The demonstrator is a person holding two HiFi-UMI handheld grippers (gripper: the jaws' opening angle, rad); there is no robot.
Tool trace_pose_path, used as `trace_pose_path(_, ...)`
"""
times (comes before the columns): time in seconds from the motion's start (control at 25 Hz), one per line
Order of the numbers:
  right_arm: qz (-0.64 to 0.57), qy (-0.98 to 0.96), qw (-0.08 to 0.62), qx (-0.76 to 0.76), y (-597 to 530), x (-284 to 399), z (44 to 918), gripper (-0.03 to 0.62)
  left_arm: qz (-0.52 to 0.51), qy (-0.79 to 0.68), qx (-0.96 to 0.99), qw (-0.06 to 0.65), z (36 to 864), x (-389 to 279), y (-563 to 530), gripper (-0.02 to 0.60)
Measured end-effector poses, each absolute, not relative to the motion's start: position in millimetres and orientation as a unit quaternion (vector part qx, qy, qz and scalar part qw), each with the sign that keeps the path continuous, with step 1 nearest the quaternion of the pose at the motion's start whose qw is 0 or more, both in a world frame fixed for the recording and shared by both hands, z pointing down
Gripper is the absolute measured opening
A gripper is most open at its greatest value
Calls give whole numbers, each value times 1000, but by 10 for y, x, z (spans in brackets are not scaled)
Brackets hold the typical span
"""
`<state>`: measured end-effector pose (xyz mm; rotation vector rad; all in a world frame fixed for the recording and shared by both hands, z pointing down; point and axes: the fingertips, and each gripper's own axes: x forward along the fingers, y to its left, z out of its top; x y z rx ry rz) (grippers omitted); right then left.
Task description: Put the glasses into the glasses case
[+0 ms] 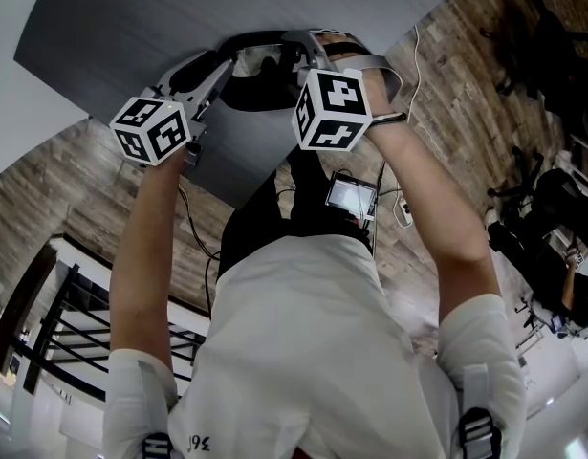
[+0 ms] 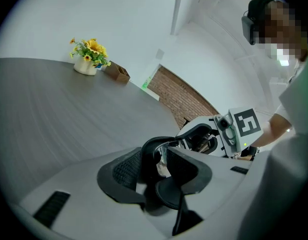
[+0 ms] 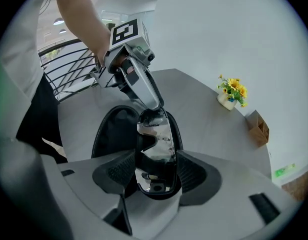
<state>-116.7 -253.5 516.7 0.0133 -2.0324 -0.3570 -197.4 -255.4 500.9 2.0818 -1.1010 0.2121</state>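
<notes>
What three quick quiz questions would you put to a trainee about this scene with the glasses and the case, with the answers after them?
1. What stands between the jaws of the right gripper?
A. the glasses
B. a pen
C. a cup

2. True or false: the glasses already lie in the case, free of any gripper.

3. In a few words: what stands right beside the flower pot?

Key
1. A
2. False
3. A small brown box
</notes>
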Motion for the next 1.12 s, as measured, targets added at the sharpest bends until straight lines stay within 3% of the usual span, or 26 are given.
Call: trace_pose_path(1.12,-146,-848,509,42,-2597,-1101,5228,282,79,-430,814,381,5006,-1956,-2471,166)
